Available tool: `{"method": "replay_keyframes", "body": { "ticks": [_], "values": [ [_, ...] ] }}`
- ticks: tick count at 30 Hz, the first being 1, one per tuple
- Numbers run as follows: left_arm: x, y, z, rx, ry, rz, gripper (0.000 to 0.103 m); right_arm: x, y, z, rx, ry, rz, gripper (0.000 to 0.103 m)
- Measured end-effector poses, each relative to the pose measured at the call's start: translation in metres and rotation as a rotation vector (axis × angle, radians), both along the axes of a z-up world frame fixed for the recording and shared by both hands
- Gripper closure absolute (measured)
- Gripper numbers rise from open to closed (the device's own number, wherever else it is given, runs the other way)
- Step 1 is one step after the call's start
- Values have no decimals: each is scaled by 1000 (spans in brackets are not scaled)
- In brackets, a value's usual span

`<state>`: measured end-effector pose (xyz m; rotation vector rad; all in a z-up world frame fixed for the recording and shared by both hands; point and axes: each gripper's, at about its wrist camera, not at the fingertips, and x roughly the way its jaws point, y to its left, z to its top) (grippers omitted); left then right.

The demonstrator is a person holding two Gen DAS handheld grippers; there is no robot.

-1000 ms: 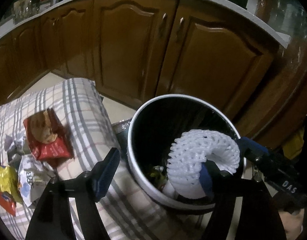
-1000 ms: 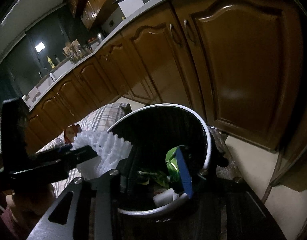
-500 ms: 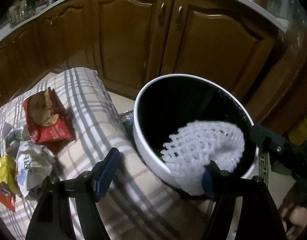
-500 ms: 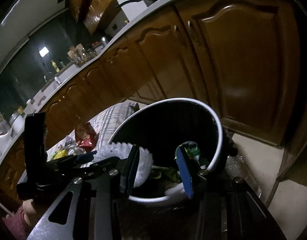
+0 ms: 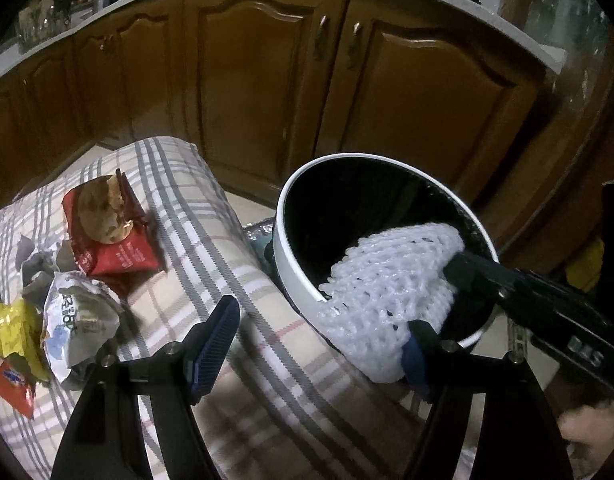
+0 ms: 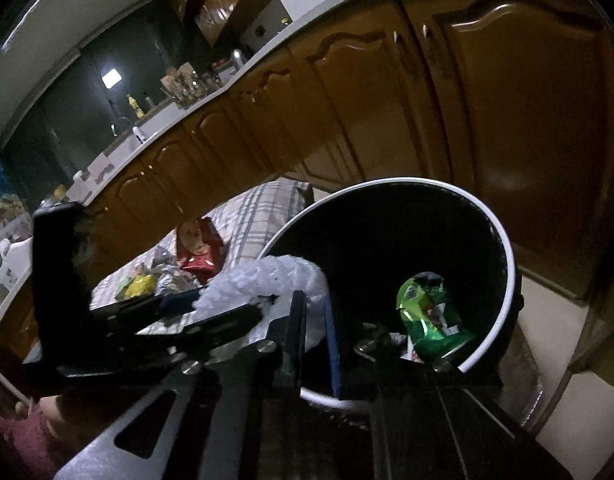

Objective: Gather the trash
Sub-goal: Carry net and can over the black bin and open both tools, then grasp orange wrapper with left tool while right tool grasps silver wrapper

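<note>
Fingers [image 6: 297, 320] of the right gripper [image 6: 313, 300] are closing, and the white foam net [image 5: 387, 288] sits pinched in the narrow gap between them; the left wrist view shows the same gripper reaching in from the right with its dark tips on the net's upper end. Opposite it, the left gripper [image 5: 323, 315] stands spread wide and grips nothing. Its left finger [image 5: 215, 340] hangs free above the plaid cloth [image 5: 211, 248], while its right finger [image 5: 417, 352] has the lower end of the net lying against the blue pad. The net lies across the near rim of the bin [image 5: 283, 256], one end over the black mouth and the other hanging down outside the white rim. Inside the bin, the right wrist view shows a crumpled green packet [image 6: 427, 316] and some smaller scraps too dark to name. The bin stands just beside the edge of the plaid cloth, in front of the brown cabinet doors [image 5: 259, 80]. On the cloth, well apart from the bin, lie a red biscuit wrapper [image 5: 111, 236], a crumpled silver wrapper [image 5: 79, 320], a yellow wrapper [image 5: 11, 332] and an orange wrapper [image 5: 7, 384], the last three bunched together. A person's hand [image 5: 591, 432] shows at the lower right edge behind the right gripper.
</note>
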<state>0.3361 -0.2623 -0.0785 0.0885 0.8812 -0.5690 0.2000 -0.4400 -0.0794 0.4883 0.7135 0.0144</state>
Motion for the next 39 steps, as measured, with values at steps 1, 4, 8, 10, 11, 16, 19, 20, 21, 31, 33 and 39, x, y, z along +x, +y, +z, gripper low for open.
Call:
{"method": "replay_keyframes", "body": {
  "ticks": [1,4,8,10,11,16,19,20,21,31,33,39],
  "values": [
    [-1,3,1,-10,6,-6,29,1,-1,0,-8,0,-4,95],
    [-8,14,4,-45,24,-36,25,4,-1,1,-39,7,-29,95],
    [-22,28,6,-63,23,-67,23,8,-5,-1,-84,33,-73,95],
    [-28,36,7,-56,18,-67,23,11,-5,-3,-108,59,-94,95],
    [-33,42,8,-56,13,-62,23,12,-6,-4,-124,69,-108,91],
    [-44,75,10,-76,8,-16,23,7,-13,-7,-125,100,-158,87],
    [-54,98,13,-87,-4,33,23,0,-9,-1,-111,79,-152,65],
    [-57,109,13,-94,-5,54,23,-3,-6,2,-113,67,-149,57],
    [-59,117,14,-98,-5,69,23,-6,-2,5,-116,57,-149,49],
    [-82,203,19,-128,-15,260,23,-12,43,23,-71,-26,-118,39],
    [-84,221,20,-135,-15,301,23,-9,58,26,-64,-41,-91,36],
    [-88,255,23,-147,-15,391,23,9,98,24,-42,-41,-11,33]
  ]
}}
